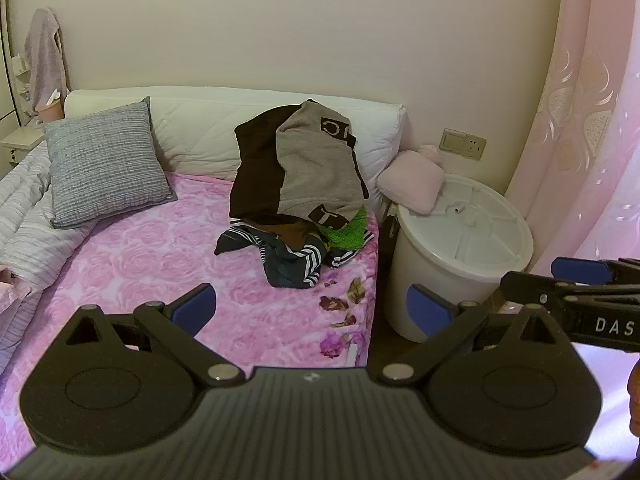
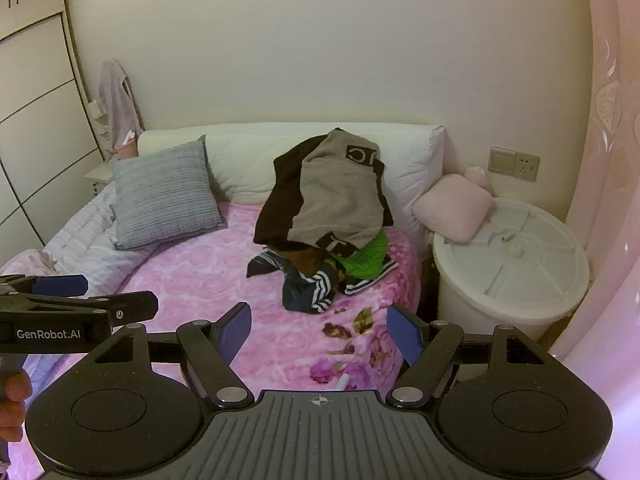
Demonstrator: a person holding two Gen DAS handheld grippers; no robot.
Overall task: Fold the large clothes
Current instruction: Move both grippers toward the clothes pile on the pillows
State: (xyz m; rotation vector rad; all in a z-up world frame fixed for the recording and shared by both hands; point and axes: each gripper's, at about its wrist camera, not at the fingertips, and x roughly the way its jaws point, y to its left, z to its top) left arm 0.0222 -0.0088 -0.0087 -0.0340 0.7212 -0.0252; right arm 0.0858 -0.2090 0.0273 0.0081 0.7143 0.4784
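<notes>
Clothes (image 1: 298,196) are piled on the bed (image 1: 168,256); short of that pile, left gripper (image 1: 312,308) and right gripper (image 2: 318,334) jaws are spread wide, nothing gripped.

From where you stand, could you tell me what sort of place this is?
Most likely a home bedroom: a bed with a pink flowered cover, a grey pillow against the headboard, and a pile of clothes waiting on it.

Dim, warm indoor light; pink glow through curtain (image 1: 600,120) at right. Strong fisheye bending, dark corner vignetting. Soft focus, no glare.
</notes>
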